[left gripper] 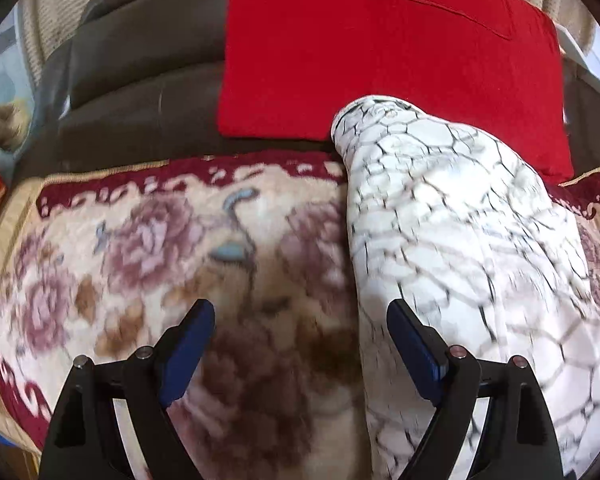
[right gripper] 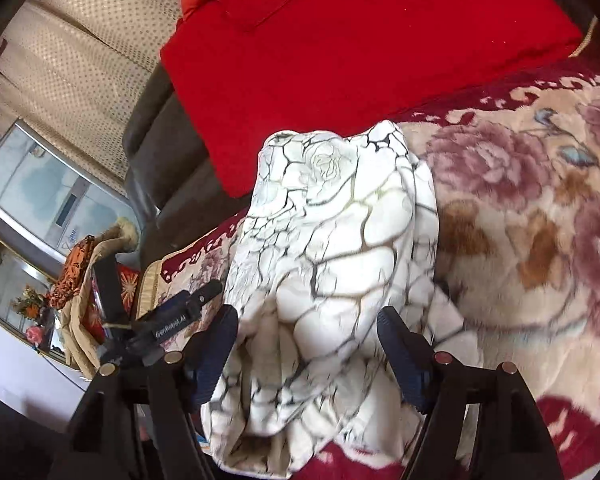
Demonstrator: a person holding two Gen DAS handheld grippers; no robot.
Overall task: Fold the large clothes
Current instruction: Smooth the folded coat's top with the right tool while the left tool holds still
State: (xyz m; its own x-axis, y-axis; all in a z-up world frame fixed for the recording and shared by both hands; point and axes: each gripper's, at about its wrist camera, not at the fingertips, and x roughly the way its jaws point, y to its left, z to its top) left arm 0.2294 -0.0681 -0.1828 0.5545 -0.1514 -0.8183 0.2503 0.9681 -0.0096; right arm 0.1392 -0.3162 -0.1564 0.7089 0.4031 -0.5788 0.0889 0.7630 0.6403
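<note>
A large white garment (left gripper: 451, 232) with a dark cracked-line and rose print lies in a long folded bundle on a floral plush blanket (left gripper: 148, 248). My left gripper (left gripper: 300, 320) is open and empty, over the blanket just left of the garment's left edge. In the right wrist view the same garment (right gripper: 331, 248) lies bunched between my fingers. My right gripper (right gripper: 305, 328) is open, its jaws standing on either side of the near end of the garment without closing on it. The other gripper (right gripper: 172, 320) shows at the left.
A red cushion (left gripper: 379, 48) leans on the dark sofa back (left gripper: 140, 72) behind the garment; it also shows in the right wrist view (right gripper: 339, 40). A beige curtain (right gripper: 80, 60), a glass cabinet (right gripper: 40, 192) and clutter (right gripper: 80, 280) stand at the left.
</note>
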